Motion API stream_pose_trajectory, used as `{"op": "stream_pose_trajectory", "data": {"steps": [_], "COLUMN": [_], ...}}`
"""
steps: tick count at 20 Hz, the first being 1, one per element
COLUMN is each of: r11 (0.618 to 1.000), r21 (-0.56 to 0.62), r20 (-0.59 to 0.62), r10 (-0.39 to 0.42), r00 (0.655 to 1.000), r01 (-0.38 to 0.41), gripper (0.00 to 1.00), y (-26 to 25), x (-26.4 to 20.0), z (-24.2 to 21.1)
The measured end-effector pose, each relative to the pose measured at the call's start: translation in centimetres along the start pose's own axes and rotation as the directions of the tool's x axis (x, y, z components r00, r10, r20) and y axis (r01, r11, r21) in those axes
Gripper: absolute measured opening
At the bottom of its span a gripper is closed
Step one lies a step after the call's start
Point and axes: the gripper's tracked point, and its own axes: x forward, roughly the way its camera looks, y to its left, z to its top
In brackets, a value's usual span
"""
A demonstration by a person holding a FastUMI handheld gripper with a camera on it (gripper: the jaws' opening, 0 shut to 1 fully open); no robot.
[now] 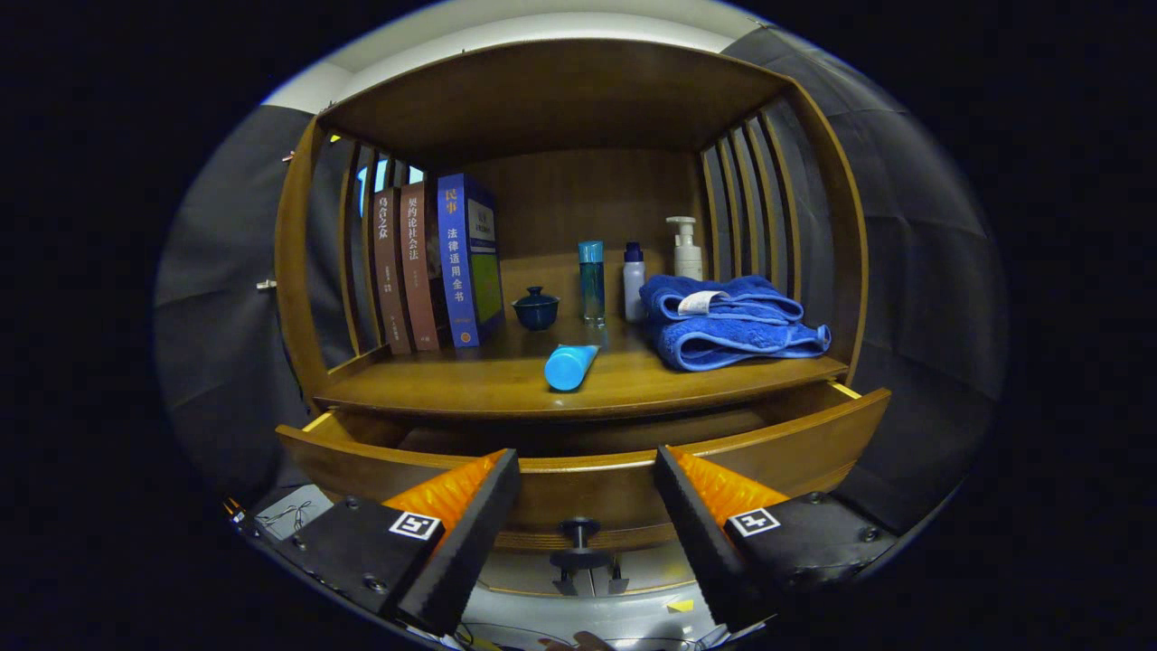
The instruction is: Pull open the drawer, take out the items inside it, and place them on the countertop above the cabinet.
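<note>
The wooden drawer (795, 443) under the countertop stands pulled open; its inside is dark and I cannot make out what lies in it. Its dark knob (578, 528) sits on the front panel, low between my fingers. My gripper (587, 466) is open, with nothing between the fingers, hovering just in front of the drawer front. On the countertop (506, 384) above, a light blue tube (569, 364) lies on its side near the front edge.
On the counter stand three books (434, 262) at the left, a dark lidded cup (536, 308), a teal bottle (591, 280), a white bottle (634, 278), a pump bottle (685, 248) and a folded blue towel (728, 321) at the right. Slatted sides and a wooden top enclose the shelf.
</note>
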Motion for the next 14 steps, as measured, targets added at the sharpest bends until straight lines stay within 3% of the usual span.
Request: {"op": "stream_pose_trajectory", "data": {"steps": [8, 14], "r11": [1.000, 1.000], "r21": [0.000, -0.005], "r20": [-0.008, 0.001], "r10": [-0.006, -0.015], "r00": [1.000, 1.000], "r01": [0.006, 0.015], "gripper": [1.00, 1.00], "y": [0.2, 0.4], "x": [3.6, 3.9], "z": [0.8, 0.8]}}
